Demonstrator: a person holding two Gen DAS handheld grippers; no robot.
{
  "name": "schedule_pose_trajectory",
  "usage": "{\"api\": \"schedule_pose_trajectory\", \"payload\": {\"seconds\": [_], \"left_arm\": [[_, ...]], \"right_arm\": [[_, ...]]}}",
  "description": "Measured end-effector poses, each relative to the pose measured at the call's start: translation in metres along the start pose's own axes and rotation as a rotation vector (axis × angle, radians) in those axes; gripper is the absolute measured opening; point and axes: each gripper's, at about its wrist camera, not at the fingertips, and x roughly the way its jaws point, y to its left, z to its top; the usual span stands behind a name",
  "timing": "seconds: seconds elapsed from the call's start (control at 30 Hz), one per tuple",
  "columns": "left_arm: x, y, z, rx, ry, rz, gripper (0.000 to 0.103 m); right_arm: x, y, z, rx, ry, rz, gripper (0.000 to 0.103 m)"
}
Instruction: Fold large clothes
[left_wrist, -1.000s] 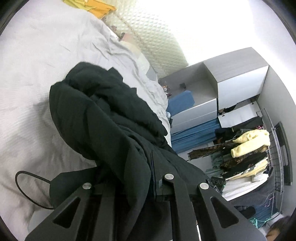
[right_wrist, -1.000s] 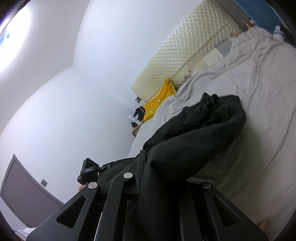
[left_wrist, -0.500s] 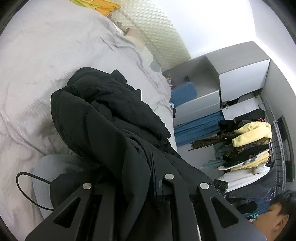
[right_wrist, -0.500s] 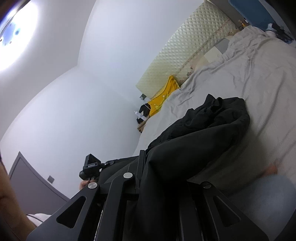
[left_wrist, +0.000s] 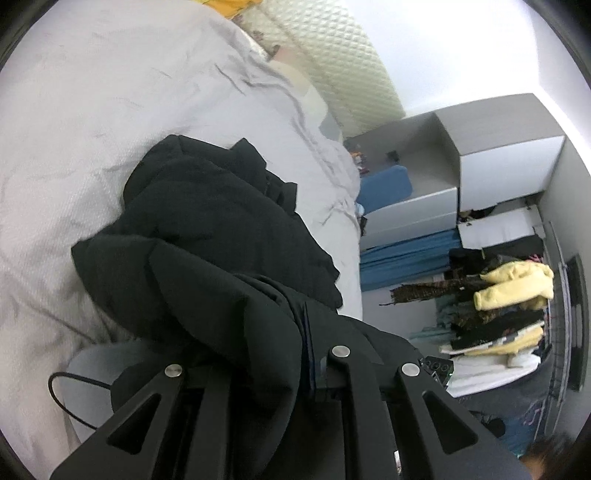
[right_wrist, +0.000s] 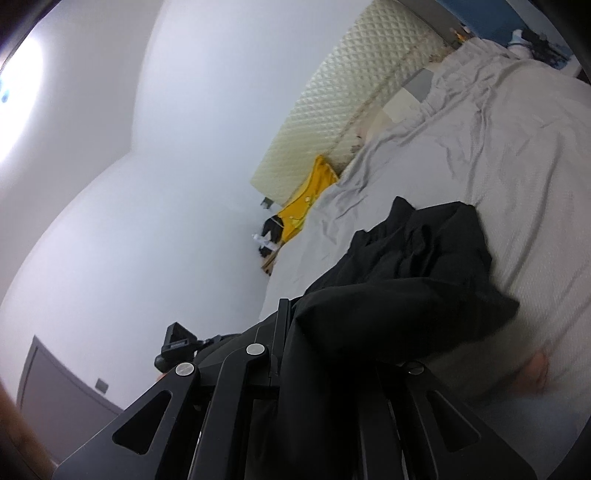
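Both grippers clamp the black garment (left_wrist: 221, 236): left gripper (left_wrist: 280, 354), right gripper (right_wrist: 325, 354). Far end bunched on bed (left_wrist: 74, 110); bare sheet from 9 to 12 o'clock, bed edge at 3.

A bed (left_wrist: 92, 110) covered in a rumpled pale grey sheet carries everything. A bunched black garment (left_wrist: 207, 236) lies on it, trailing off toward 6 o'clock in the left wrist view. A yellow cloth (right_wrist: 306, 199) rests at the bed's far end, at about 11 o'clock from the garment in the right wrist view, against the quilted cream headboard (right_wrist: 347, 103).
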Motion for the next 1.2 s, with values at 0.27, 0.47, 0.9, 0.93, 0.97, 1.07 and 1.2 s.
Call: {"api": "schedule_pose_trajectory", "payload": {"seconds": [0.27,0.47,0.9,0.93,0.97,1.07,1.2], "left_arm": [[0.037,0.002,0.059,-0.077,0.011,0.058,0.011],[0.064,0.002,0.095,-0.114,0.005,0.136,0.015],[0.147,0.026,0.163,-0.169,0.031,0.332,0.017],[0.153,0.029,0.167,-0.174,0.033,0.342,0.017],[0.159,0.032,0.171,-0.174,0.036,0.352,0.017],[0.174,0.038,0.179,-0.169,0.048,0.377,0.017],[0.189,0.048,0.184,-0.165,0.058,0.383,0.017]], "right_arm": [[0.046,-0.029,0.062,0.085,0.009,-0.052,0.008],[0.083,-0.068,0.102,0.211,-0.003,-0.119,0.008],[0.162,-0.148,0.142,0.346,0.057,-0.304,0.007],[0.168,-0.154,0.143,0.354,0.065,-0.316,0.006],[0.174,-0.16,0.144,0.362,0.073,-0.327,0.006],[0.187,-0.173,0.144,0.372,0.088,-0.347,0.006],[0.2,-0.192,0.143,0.395,0.1,-0.342,0.005]]}}
